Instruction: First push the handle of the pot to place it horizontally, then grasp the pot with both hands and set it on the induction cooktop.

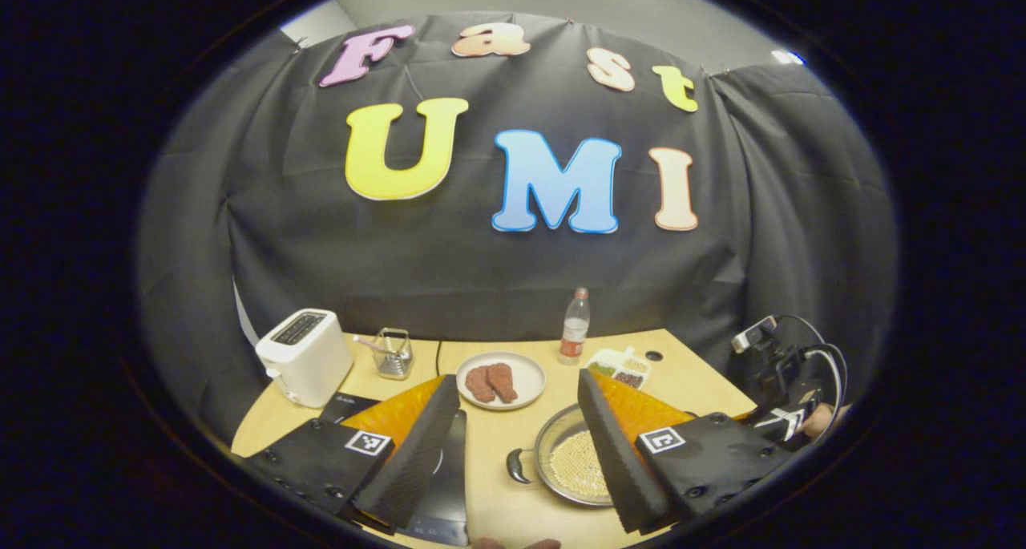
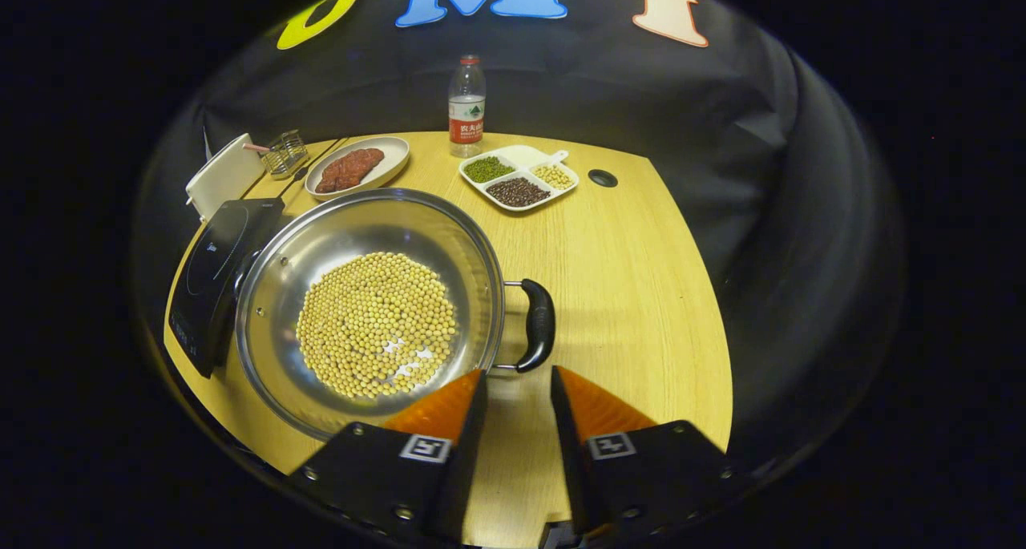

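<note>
A steel pot [image 2: 321, 236] holding soybeans [image 2: 373, 324] sits on the wooden table, with a black loop handle [image 2: 539, 324] on its right side. My right gripper [image 2: 518, 375] hovers open just in front of that handle's lower end, nothing between its fingers. The black induction cooktop [image 2: 216, 264] lies directly left of the pot, touching its rim. In the left gripper view, my left gripper [image 1: 517, 385] stands wide open above the table. Its left finger is over the cooktop [image 1: 445, 485] and its right finger over the pot [image 1: 561, 453]. The pot's other handle [image 1: 519, 465] shows between them.
At the back stand a white toaster [image 1: 304, 357], a wire basket [image 1: 393, 353], a plate of meat [image 2: 357, 168], a water bottle [image 2: 466, 104] and a divided dish of beans [image 2: 517, 179]. Bare table [image 2: 641, 292] lies right of the pot. The right gripper's body and cables [image 1: 781, 373] are at the table's right edge.
</note>
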`<state>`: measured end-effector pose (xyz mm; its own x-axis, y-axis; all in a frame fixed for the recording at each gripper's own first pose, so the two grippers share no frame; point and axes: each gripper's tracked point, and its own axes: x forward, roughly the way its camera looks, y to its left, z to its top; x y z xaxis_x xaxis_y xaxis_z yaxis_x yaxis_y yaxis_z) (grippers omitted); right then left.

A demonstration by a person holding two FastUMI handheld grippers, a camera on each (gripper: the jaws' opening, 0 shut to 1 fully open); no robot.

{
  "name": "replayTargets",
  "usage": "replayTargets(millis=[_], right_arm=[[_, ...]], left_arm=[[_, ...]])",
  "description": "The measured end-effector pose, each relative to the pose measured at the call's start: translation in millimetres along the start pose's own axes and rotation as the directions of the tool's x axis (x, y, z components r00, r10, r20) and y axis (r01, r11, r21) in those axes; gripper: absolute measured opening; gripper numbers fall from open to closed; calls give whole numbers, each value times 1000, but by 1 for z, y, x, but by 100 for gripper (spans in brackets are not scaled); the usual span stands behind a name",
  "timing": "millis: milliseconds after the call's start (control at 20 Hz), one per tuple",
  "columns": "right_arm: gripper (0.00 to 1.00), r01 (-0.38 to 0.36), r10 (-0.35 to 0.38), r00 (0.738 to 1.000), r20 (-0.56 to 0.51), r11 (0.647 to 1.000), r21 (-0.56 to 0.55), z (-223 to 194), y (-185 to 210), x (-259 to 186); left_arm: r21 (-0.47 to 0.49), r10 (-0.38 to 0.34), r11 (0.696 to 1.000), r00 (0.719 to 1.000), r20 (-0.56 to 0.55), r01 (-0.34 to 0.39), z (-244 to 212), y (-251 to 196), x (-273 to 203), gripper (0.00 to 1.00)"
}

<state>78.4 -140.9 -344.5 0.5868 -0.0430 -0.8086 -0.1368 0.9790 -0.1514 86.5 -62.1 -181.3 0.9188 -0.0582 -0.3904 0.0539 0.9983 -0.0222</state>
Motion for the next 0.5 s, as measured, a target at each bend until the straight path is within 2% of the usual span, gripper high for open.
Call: replayTargets(millis=[50, 100, 150, 250, 300, 350, 400, 500], right_arm=[[67, -15, 14, 1000, 26, 1000, 21, 3, 2, -7], [77, -26, 24, 999, 45, 999, 43, 5, 4, -12], [91, -35, 30, 997, 69, 997, 70, 8, 4, -17], [92, -44, 32, 994, 108, 993, 105, 13, 3, -25], [91, -53, 38, 991, 126, 991, 120, 17, 4, -27], [92, -62, 44, 989, 140, 990, 130, 19, 4, -28], [91, -65, 45, 988, 148, 989, 134, 22, 4, -28], [91, -69, 49, 988, 148, 988, 135, 23, 2, -24]], left_arm=[[-4, -8, 1000, 1000, -22, 8, -8, 0, 6, 95], [-7, -18, 1000, 999, -44, 17, -16, -2, 11, 97], [-8, -26, 1000, 997, -69, 25, -26, -4, 16, 96], [-10, -40, 999, 991, -127, 39, -48, -10, 26, 95], [-14, -47, 999, 986, -158, 46, -60, -13, 32, 99], [-21, -56, 998, 980, -191, 53, -73, -16, 37, 95], [-30, -67, 998, 971, -228, 61, -86, -19, 41, 99], [-42, -70, 997, 951, -301, 60, -113, -20, 48, 97]])
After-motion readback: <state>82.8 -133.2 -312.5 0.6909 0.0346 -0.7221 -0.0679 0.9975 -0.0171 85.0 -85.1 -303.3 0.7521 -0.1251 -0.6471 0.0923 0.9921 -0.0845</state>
